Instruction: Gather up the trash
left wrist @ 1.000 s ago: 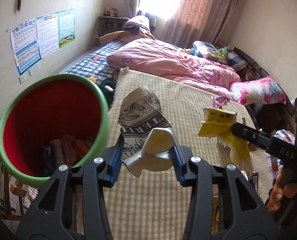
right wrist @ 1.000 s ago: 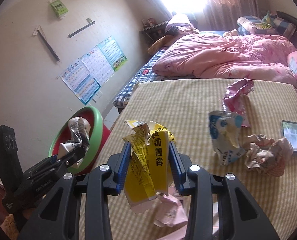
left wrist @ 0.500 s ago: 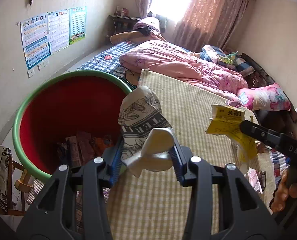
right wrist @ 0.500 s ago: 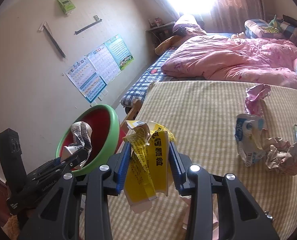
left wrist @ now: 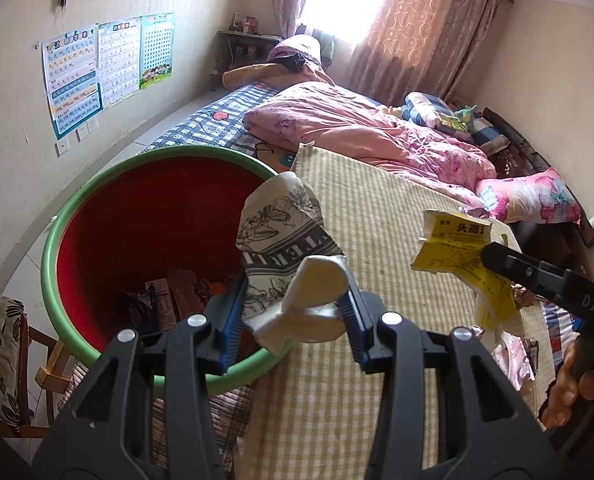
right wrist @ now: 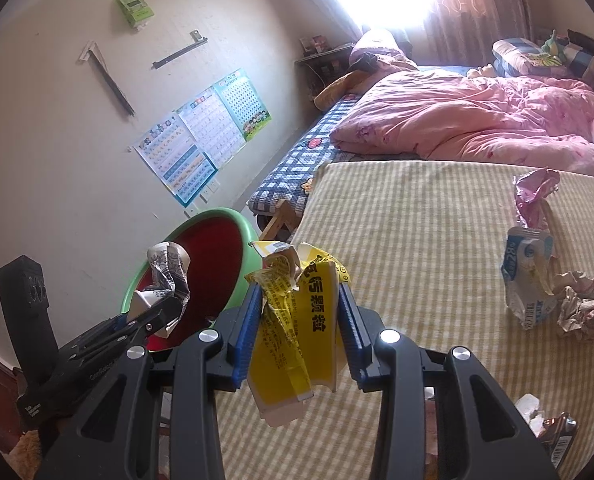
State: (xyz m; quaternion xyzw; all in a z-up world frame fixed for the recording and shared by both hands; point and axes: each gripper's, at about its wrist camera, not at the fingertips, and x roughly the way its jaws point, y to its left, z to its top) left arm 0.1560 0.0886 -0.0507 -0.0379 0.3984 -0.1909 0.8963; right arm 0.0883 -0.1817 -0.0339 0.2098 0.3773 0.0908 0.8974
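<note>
The left gripper point(left wrist: 293, 312) is clamped on a crumpled white paper packet with black floral print point(left wrist: 281, 240), held right at the near rim of the round red bin with a green rim point(left wrist: 57, 232), which fills the 9 o'clock side of the left wrist view and already holds several wrappers at its bottom. The right gripper point(right wrist: 297, 316) is closed on a torn yellow sachet with black lettering point(right wrist: 297, 320), over the striped beige mat point(right wrist: 417, 240). Part of the collecting looks done, but neither held piece is dropped yet, and at 3 o'clock in the right wrist view a blue-and-white pouch point(right wrist: 527, 276), a pink foil wrapper point(right wrist: 533, 192) and a crumpled brownish paper ball point(right wrist: 585, 304) remain on the mat. Compared with a second ago, the bin looms larger and sits closer under the left gripper, and both grips are unchanged.
</note>
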